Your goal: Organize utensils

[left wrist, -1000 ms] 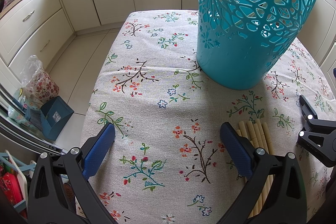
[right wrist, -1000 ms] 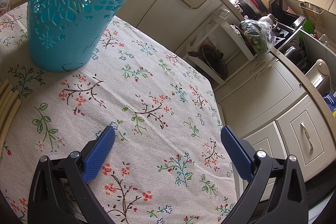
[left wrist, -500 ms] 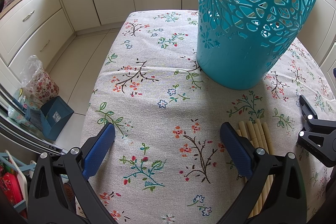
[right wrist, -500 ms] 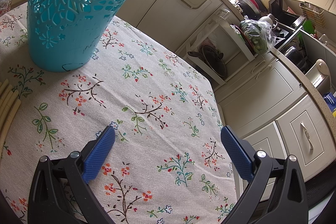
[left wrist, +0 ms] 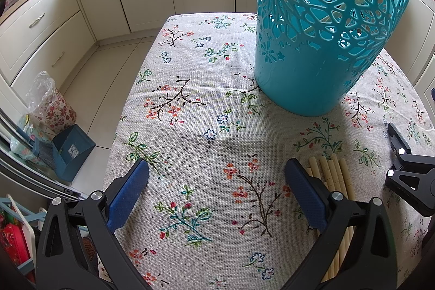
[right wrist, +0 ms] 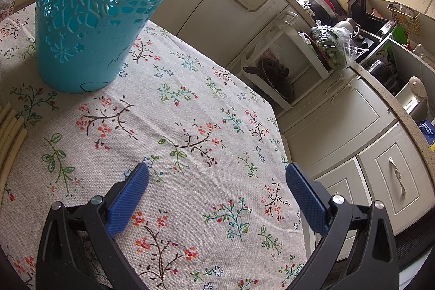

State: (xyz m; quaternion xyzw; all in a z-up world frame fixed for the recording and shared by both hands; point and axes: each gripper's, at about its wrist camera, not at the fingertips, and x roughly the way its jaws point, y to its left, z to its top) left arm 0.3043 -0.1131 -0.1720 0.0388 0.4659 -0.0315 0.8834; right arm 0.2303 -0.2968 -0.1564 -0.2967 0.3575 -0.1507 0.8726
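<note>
Pale wooden chopsticks (left wrist: 333,175) — bundled on the cloth just short of the teal basket (left wrist: 320,45), long axis toward it — lie beside our left gripper (left wrist: 217,181), nearer than our right gripper (right wrist: 217,186); both spread, empty.

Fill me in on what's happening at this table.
A person holds a gripper in each hand over a floral tablecloth. Both the left gripper and right gripper are open and empty. A bundle of chopsticks lies flat beside the left gripper, in front of an upright teal holder. Nothing has been picked up yet.
</note>
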